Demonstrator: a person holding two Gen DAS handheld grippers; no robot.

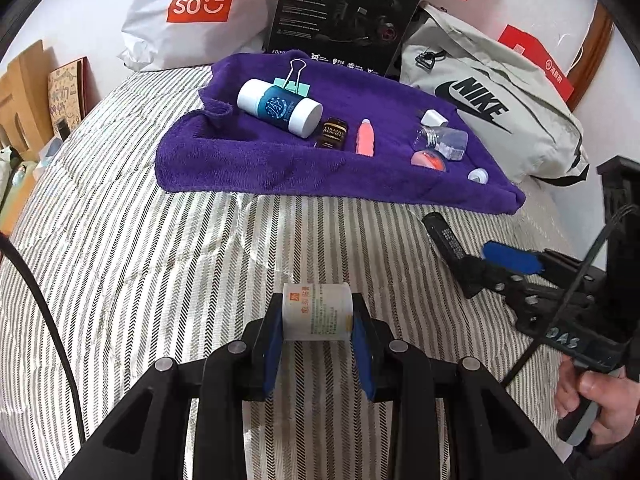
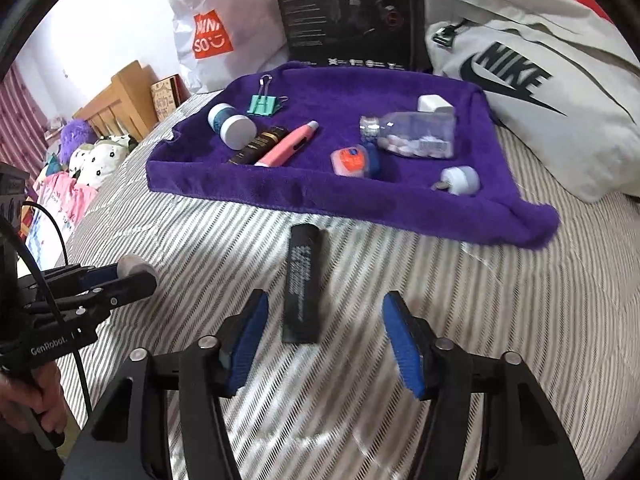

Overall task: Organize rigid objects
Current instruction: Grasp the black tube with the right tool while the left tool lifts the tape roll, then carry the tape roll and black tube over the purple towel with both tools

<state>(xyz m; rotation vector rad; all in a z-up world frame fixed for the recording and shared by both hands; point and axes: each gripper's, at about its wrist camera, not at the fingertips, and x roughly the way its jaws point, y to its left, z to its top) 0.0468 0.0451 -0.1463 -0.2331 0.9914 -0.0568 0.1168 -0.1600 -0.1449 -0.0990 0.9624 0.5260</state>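
Observation:
My left gripper (image 1: 317, 322) is shut on a small white jar (image 1: 317, 312) with a printed label, held just above the striped bed; it also shows in the right wrist view (image 2: 134, 266). My right gripper (image 2: 322, 336) is open, its blue pads either side of a flat black bar (image 2: 303, 282) lying on the bed, not touching it. The bar also shows in the left wrist view (image 1: 446, 242). Beyond lies a purple towel (image 1: 280, 160) holding a white-and-teal bottle (image 1: 280, 107), a dark bottle (image 1: 332, 133), a pink pen (image 1: 366, 137), a binder clip (image 1: 294, 78) and a clear bottle (image 1: 442, 140).
The striped bed cover (image 1: 160, 260) surrounds the towel. Behind it stand a Miniso bag (image 1: 196, 8), a black box (image 1: 344, 12) and a grey Nike bag (image 1: 492, 108). An orange-and-blue item (image 2: 352, 162) and a small white cap (image 2: 462, 179) lie at the towel's right front.

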